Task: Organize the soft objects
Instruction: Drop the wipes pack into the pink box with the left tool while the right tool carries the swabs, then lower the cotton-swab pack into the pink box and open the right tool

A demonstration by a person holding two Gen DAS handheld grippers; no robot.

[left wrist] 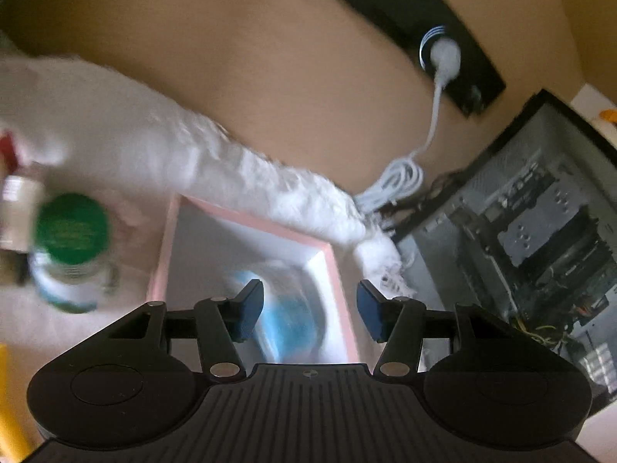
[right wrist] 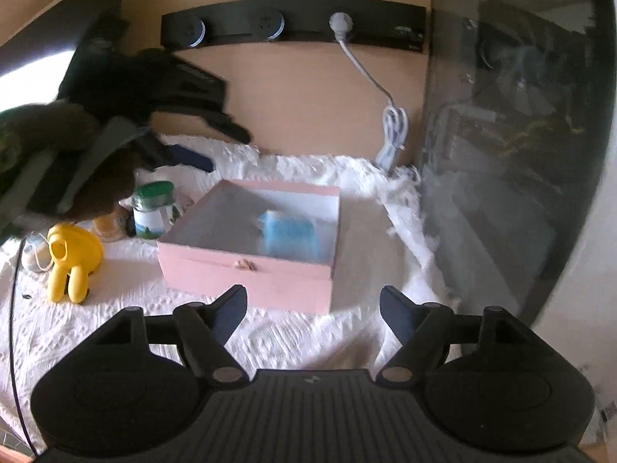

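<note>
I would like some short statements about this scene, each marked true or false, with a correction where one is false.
1. A blue soft object lies inside the pink box. True.
2. The right gripper holds the yellow toy. False: its jaws are open and empty; the toy stands on the white cloth, left of the box.
3. The jar has a green lid. True.
4. The pink box is closed. False: it is open at the top.
5. A white plug sits in the black socket strip. True.

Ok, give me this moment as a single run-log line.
left gripper: open, empty | right gripper: open, empty | blue soft item: inside pink box | yellow toy: outside, on white cloth
</note>
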